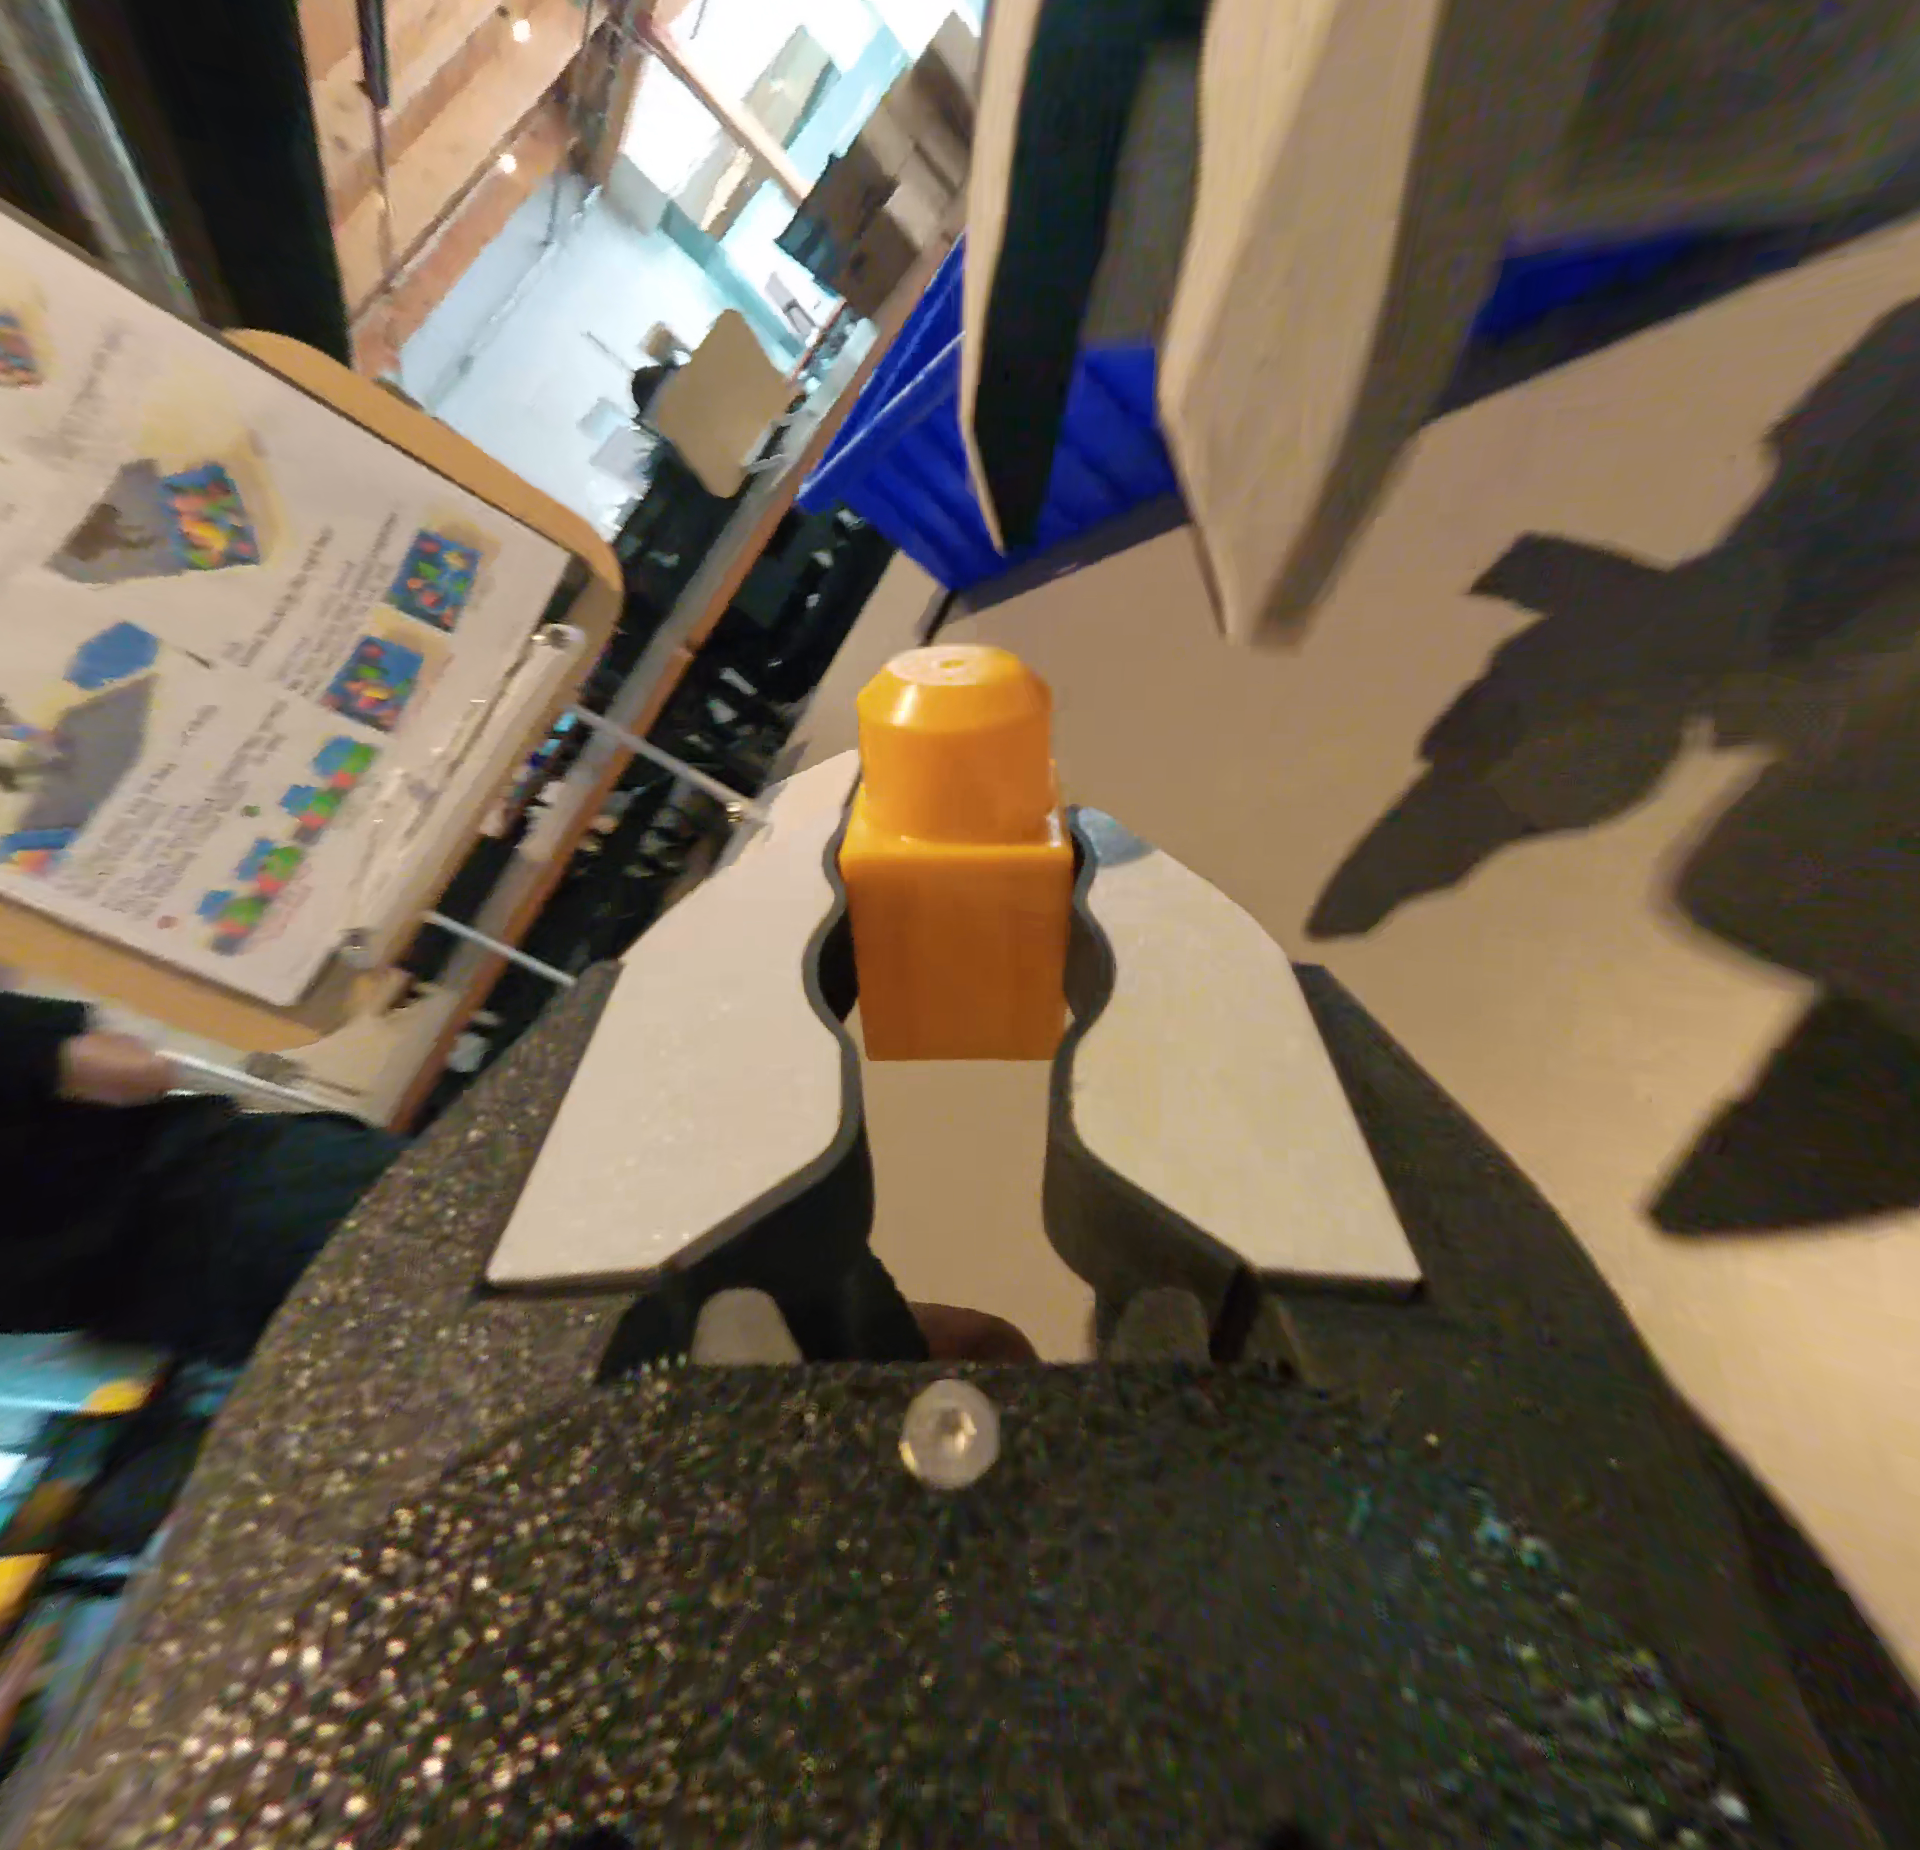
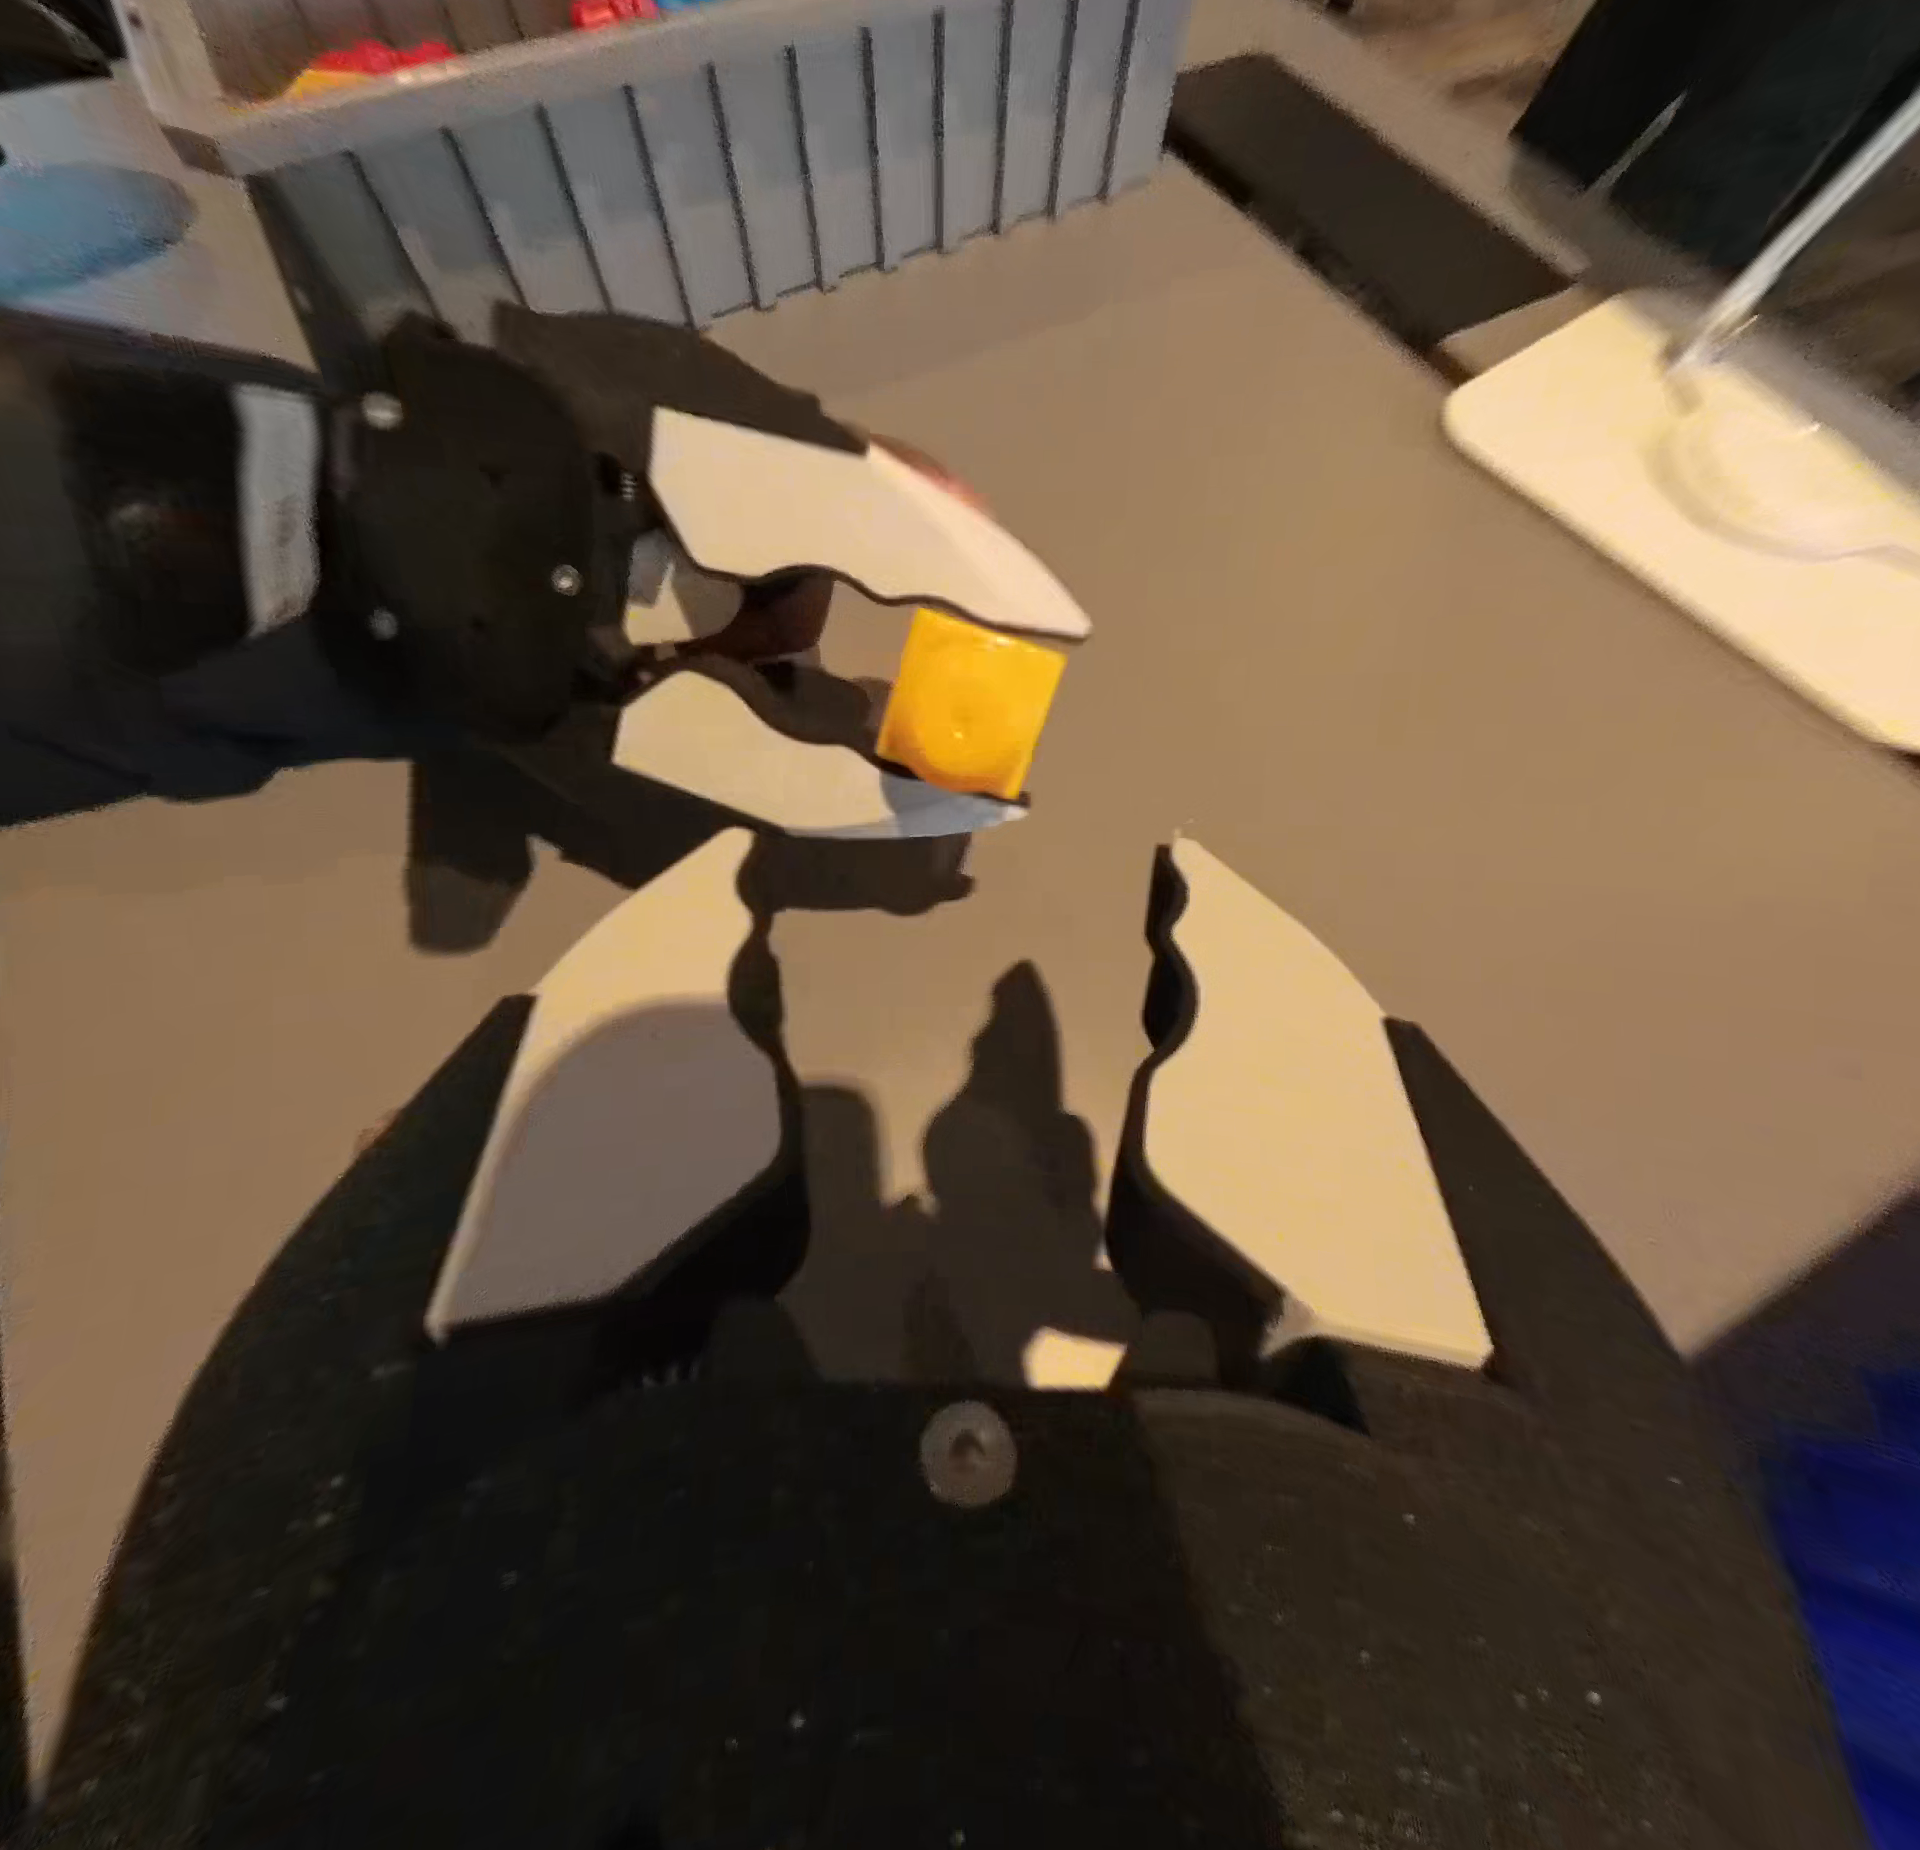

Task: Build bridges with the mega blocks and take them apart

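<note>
Gripping orange block (image 1: pixel 956 938) between left fingers (image 1: pixel 707 1052); right fingers (image 2: pixel 1288 1073) apart, seemingly empty.

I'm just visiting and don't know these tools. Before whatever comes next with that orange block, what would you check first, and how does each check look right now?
1. Left gripper clamped on the orange block: ok, both fingers press its sides.
2. Block's stud free: ok, it sticks out past the fingertips.
3. Right gripper ready to receive: ok, open and empty.
4. Table under the grippers free of clutter: ok.
5. More blocks available: ok, some lie in the grey bin.
6. A started bridge to add to: cannot tell, none in view.
</note>
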A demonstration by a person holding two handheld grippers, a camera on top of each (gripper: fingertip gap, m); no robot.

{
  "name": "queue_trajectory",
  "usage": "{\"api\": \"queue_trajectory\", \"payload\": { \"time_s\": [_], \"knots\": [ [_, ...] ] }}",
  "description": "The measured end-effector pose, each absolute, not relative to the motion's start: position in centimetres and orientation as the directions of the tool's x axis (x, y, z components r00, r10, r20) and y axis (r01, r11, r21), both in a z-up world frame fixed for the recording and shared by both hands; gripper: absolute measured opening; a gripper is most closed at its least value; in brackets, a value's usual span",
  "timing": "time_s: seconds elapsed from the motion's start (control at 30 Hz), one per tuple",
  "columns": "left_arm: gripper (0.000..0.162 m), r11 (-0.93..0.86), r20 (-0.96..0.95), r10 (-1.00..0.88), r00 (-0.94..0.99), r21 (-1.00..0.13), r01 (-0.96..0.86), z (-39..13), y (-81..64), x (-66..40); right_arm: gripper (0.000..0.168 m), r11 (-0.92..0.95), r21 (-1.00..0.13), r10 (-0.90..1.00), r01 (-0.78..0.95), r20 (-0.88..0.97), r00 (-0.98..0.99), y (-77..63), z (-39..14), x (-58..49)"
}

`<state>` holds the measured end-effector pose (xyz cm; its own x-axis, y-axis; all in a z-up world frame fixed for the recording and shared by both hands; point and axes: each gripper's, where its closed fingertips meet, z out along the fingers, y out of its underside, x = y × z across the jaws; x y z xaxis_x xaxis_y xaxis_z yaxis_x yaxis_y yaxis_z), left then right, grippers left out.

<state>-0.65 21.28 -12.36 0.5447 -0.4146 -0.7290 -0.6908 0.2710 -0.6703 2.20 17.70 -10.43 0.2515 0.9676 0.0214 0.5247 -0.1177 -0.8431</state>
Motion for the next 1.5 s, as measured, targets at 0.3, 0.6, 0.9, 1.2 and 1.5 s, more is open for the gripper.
{"api": "queue_trajectory", "payload": {
  "time_s": [0.3,0.6,0.9,1.2,1.5],
  "knots": [
    [0.036,0.337,-0.872,-0.301,0.385,-0.475,-0.813,-12.3,21.2,-1.1,0.072,-0.315,-0.886,0.945,0.340,-0.258,0.201,17.1,-13.1,-2.7],
    [0.036,0.405,-0.893,-0.306,0.329,-0.435,-0.804,-12.4,20.2,0.0,0.036,-0.280,-0.919,0.949,0.277,-0.221,0.224,17.8,-12.1,-2.2],
    [0.061,0.400,-0.686,-0.466,0.559,-0.727,-0.558,-10.7,19.9,-0.2,0.036,-0.055,-0.962,0.903,0.267,0.066,0.424,20.8,-6.5,2.3],
    [0.052,0.296,-0.640,-0.475,0.604,-0.763,-0.575,-12.1,21.5,-1.8,0.036,-0.208,-0.670,0.575,0.713,0.506,0.643,40.9,-6.4,23.1],
    [0.051,0.288,-0.665,-0.466,0.584,-0.738,-0.610,-12.8,21.5,-2.0,0.040,-0.536,-0.324,0.604,0.779,0.498,0.623,48.0,-17.7,32.6]
  ]
}}
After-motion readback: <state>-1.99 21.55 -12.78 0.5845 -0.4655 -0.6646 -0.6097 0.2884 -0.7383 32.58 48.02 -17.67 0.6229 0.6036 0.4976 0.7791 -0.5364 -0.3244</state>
